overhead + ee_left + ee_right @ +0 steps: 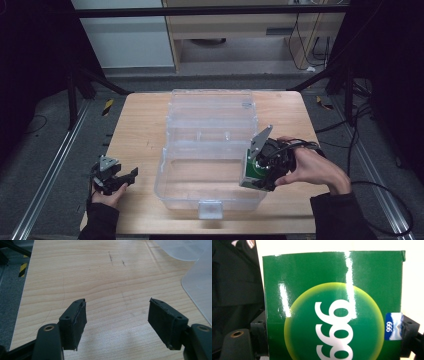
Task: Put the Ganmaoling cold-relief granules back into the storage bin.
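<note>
evidently the right claw (252, 177), clamped on a green box (332, 307), carries it over the clear bin's (210, 200) near-right corner for dropping in; left claw (117, 322) rests apart by the worktop's (145, 125) left edge.

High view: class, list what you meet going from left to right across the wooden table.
Left claw with open jaws → clear plastic storage box with its lid open → green cardboard box shut in the right claw → the person's right hand.

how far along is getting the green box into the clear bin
Done: the bin sits open with its lid back, and the right gripper is shut on the green box. In hand: the box is held at the bin's right wall. Left: lower it in and let go. The left gripper is open, holding nothing.
</note>
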Motion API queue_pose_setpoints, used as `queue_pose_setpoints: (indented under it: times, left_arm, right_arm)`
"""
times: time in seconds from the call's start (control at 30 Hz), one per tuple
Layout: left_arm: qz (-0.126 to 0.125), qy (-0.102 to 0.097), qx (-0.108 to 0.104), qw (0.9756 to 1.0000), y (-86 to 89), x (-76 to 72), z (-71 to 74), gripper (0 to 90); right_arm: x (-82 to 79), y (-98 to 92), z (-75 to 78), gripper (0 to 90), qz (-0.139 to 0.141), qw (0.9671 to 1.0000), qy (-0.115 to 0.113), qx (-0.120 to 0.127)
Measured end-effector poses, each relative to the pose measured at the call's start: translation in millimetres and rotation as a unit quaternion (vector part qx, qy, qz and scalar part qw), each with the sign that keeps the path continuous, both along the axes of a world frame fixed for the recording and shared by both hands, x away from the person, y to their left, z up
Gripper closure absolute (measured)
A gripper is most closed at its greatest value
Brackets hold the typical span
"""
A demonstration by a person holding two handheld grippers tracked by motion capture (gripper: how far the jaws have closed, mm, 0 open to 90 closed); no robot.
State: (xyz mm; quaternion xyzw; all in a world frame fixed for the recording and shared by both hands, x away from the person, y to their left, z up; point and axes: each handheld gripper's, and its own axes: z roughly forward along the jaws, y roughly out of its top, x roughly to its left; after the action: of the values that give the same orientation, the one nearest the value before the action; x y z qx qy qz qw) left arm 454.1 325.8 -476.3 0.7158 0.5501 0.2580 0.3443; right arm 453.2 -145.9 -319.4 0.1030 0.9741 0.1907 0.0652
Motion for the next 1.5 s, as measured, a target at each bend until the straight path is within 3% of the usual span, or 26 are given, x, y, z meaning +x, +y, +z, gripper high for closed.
queue_pose_setpoints:
  times: [0.47,0.77,0.93,1.07,1.4,1.5]
  left_arm:
    - [0.0,0.0,0.0,1.0,0.3,0.2,-0.2,30.6]
    - [0.0,0.0,0.0,1.0,0.8,0.0,-0.1,30.7]
    - [0.001,-0.001,-0.001,1.0,1.2,-0.2,0.2,30.7]
    - [0.0,0.0,0.0,1.0,1.1,-0.1,0.1,30.7]
    - [0.001,-0.001,0.0,1.0,1.5,-0.1,0.1,30.7]
    - [0.001,-0.001,0.0,1.0,1.4,-0.2,0.1,30.7]
  right_arm:
    - [8.8,18.4,-15.5,15.8,0.013,0.9999,-0.003,0.001]
    - [8.7,32.1,-31.7,15.8,0.03,0.9994,0.003,-0.02]
    - [8.2,35.1,-36.9,15.8,0.035,0.9988,0.004,-0.033]
    - [9.3,32.7,-43.6,15.9,0.028,0.9992,0.012,-0.026]
    - [10.7,36.8,-56.6,15.8,0.033,0.9981,0.012,-0.05]
    - [11.9,35.4,-62.5,15.9,0.028,0.9985,0.019,-0.043]
